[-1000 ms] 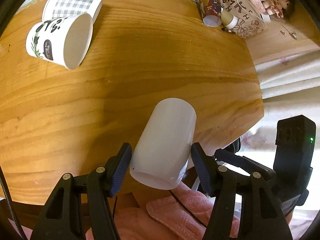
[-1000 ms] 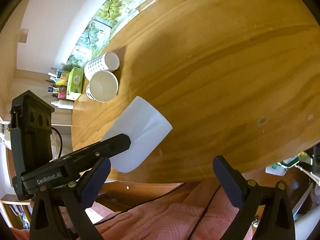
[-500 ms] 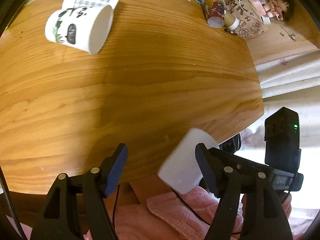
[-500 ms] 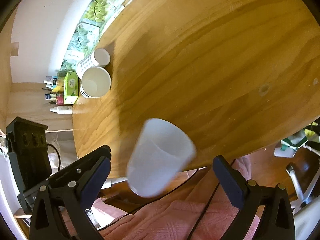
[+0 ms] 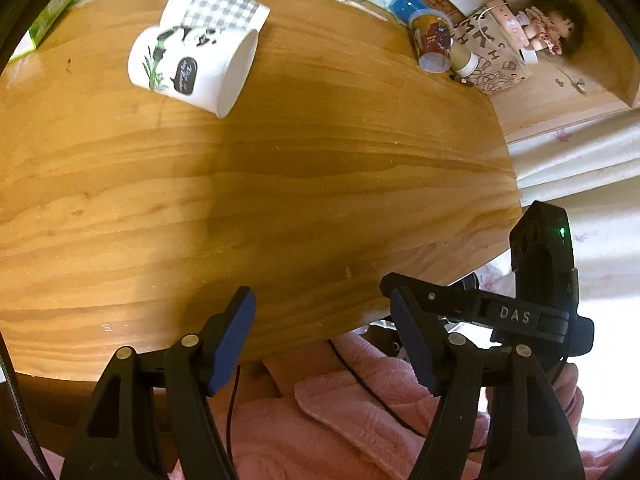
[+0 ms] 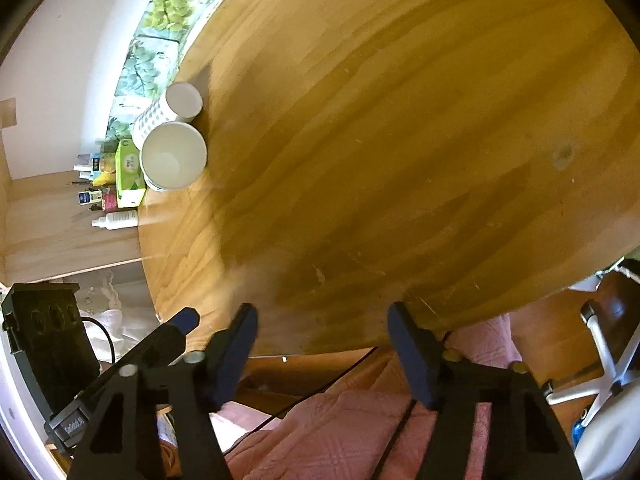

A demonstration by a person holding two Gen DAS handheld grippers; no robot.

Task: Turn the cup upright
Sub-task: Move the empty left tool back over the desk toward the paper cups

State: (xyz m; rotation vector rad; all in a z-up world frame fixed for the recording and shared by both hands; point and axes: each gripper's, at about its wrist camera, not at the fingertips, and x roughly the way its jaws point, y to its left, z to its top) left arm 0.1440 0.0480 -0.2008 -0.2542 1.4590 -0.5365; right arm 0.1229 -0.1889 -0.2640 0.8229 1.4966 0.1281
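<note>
the white cup, the thing to flip, is not in either view now. 1 s ago it lay tilted between the pads of the left tongs at the near edge of the desk. half a sec ago it was a blur off to the right, past the desk rim, in front of the right tongs. now it's gone from both cams, so where it ended up can't be told. my guess: it slipped or got knocked off the near edge, maybe onto the pink fabric below, but nothing shows it there.

for the task that prob means the flip failed or is at least unconfirmed. no upright white cup stands on the desk, so it has to be found and re-grasped before anything else.

left tongs: wide apart, blue pads bare, holding nothing and touching nothing, hanging over the near desk rim. right tongs: also spread wide and empty, over the same edge w/ the pink fabric under them. the 2 tools sit close, the right one showing beside the left one's right finger in the left cam.

further out, a panda cup and a checked cup sit touching at the far side, well away from both tongs, w/ bottles and a doll on the shelf beyond.
</note>
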